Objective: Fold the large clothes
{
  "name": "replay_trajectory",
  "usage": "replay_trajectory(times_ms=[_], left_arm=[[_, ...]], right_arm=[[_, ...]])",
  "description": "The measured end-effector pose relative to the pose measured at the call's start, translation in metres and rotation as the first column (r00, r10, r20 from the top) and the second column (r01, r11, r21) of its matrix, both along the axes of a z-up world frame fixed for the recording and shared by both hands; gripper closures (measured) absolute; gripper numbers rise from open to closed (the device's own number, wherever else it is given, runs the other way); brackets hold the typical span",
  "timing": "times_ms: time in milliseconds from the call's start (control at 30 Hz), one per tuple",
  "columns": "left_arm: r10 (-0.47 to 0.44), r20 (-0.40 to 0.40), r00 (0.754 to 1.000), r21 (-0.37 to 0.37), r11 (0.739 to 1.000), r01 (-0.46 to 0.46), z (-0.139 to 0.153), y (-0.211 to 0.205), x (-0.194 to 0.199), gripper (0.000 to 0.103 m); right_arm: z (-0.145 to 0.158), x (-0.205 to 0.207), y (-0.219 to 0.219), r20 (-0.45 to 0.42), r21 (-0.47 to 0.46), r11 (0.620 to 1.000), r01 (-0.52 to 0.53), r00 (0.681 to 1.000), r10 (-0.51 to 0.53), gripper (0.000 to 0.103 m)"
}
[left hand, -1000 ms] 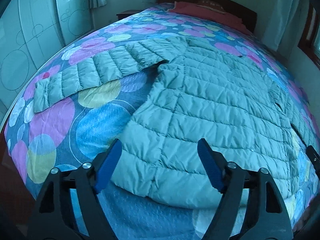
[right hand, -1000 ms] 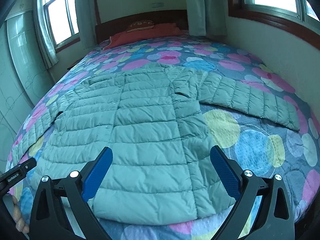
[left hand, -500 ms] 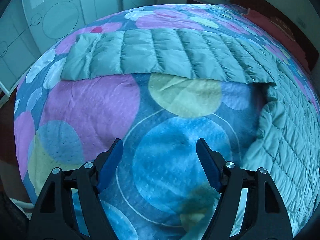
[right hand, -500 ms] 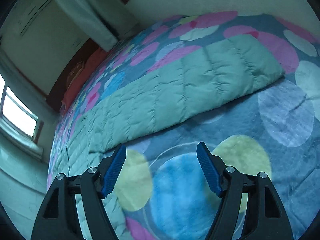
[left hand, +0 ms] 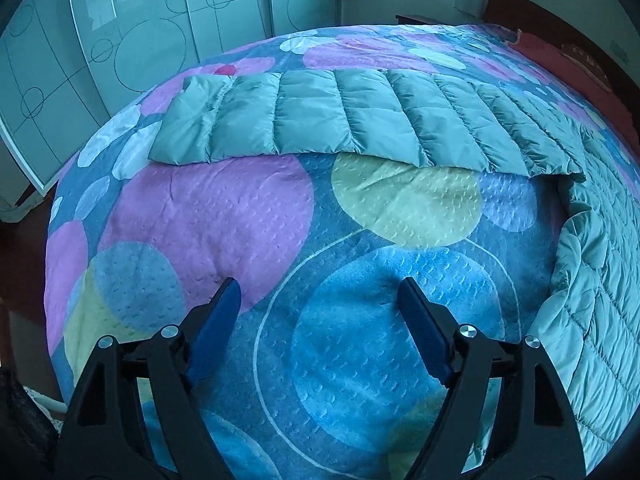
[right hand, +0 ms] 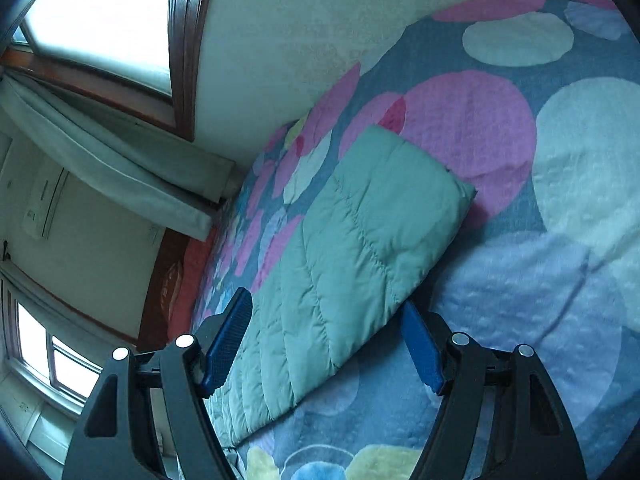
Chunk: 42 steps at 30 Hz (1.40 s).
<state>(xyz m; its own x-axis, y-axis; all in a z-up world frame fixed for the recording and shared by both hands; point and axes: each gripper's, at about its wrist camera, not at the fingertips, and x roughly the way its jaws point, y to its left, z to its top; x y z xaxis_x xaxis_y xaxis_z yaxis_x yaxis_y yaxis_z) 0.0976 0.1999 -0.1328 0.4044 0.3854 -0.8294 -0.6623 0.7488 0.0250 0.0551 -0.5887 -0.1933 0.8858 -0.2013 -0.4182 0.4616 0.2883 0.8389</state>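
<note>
A large pale green quilted jacket [left hand: 592, 280] lies spread flat on a bed, over a bedspread [left hand: 224, 216] printed with big pink, blue, yellow and white circles.

In the left wrist view, the jacket's body fills the right edge, and one sleeve [left hand: 344, 120] stretches from it to the left across the far part of the bed, its cuff ending near the far left corner. The left tool [left hand: 320, 296] hangs over bare bedspread on the near side of that sleeve, well apart from it. Its jaws are opening, its blue pads [left hand: 218, 326] spread wide with nothing between them but the blue and pink circles of the cover below. Beyond the bed stand sliding wardrobe doors [left hand: 132, 40] with circle outlines, and a red pillow [left hand: 560, 56] lies at the far right by a dark headboard.

In the right wrist view the scene appears rolled to one side. The jacket's other sleeve [right hand: 344, 264] runs up from the bottom of the picture, its cuff end resting on a pink circle of the bedspread [right hand: 560, 280]. The right tool [right hand: 326, 316] is released, its jaws wide, and the sleeve shows in the gap between the blue pads [right hand: 228, 340]; no pad presses on the fabric. A plain wall [right hand: 280, 40], a wood-framed window [right hand: 100, 28] and a pale curtain [right hand: 112, 168] lie behind.
</note>
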Motion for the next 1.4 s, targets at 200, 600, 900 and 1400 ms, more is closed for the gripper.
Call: replay_trajectory(times_ms=[200,600,900,1400], left_arm=[[0.041,-0.009,0.999,0.014,0.999,-0.041,0.001,0.006,-0.002,0.022],[0.051,-0.033,0.998,0.062,0.997,-0.049,-0.001,0.014,0.003,0.013],[0.042,-0.019,0.999,0.079,0.996,-0.040,-0.004,0.019,0.003,0.011],[0.052,-0.005,0.999,0.076,0.996,-0.051,-0.008,0.023,0.004,0.007]], right_arm=[[-0.008,-0.005,-0.029,-0.030,0.028,0.999,0.038,0.999,-0.037,0.071],[0.062,0.047,0.021,-0.129,-0.257,0.949,-0.181,0.980,0.151,0.099],[0.115,0.156,0.166,-0.198,-0.455,0.731,-0.509,0.858,0.474,0.099],[0.083,0.247,0.393,-0.367,-0.408,0.326,-0.853,0.481,0.796,0.099]])
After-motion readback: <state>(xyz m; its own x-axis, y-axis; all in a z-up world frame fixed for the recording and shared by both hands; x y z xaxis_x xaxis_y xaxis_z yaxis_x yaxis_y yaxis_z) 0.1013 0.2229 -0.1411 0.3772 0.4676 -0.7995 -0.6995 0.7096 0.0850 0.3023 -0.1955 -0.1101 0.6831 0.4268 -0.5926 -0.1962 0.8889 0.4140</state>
